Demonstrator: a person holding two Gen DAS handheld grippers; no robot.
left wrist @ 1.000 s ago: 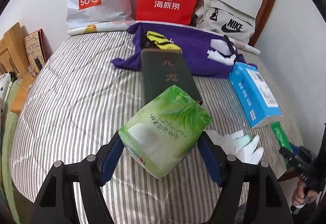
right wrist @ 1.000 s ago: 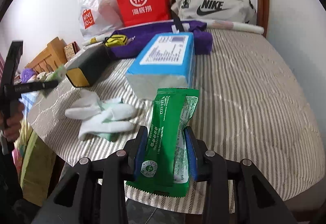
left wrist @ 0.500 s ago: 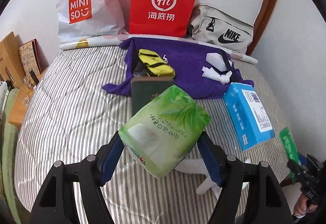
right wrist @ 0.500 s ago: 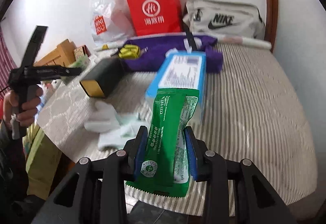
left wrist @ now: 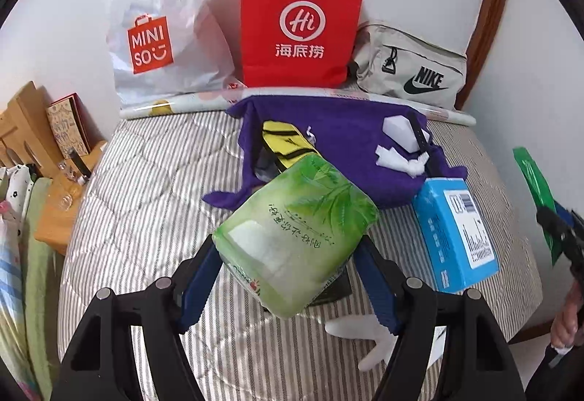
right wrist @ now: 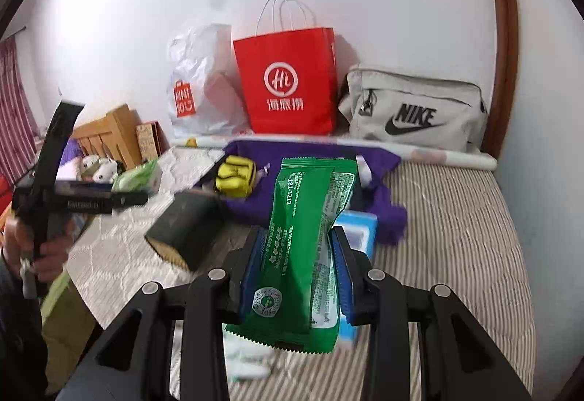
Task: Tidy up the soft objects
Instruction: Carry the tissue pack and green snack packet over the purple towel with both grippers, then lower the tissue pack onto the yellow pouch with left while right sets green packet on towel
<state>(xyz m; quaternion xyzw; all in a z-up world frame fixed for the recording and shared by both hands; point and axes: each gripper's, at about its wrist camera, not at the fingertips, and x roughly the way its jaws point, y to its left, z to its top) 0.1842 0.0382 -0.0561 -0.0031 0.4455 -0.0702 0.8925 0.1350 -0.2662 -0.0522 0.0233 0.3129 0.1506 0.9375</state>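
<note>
Left wrist view: the left gripper (left wrist: 292, 277) has its fingers clenched on the sides of the green tissue pack (left wrist: 297, 236), held up over the near part of the striped bed (left wrist: 146, 189), probably so it clears the blue tissue box (left wrist: 456, 229) to the right and the purple cloth (left wrist: 350, 145) farther back. Right wrist view: the right gripper (right wrist: 297, 273) is squeezed on a green wipes packet (right wrist: 303, 236), standing upright in the air over the near edge, with the red paper bag (right wrist: 288, 83) and Nike bag (right wrist: 412, 109) lined up along the far wall, likely drop-off spots.
</note>
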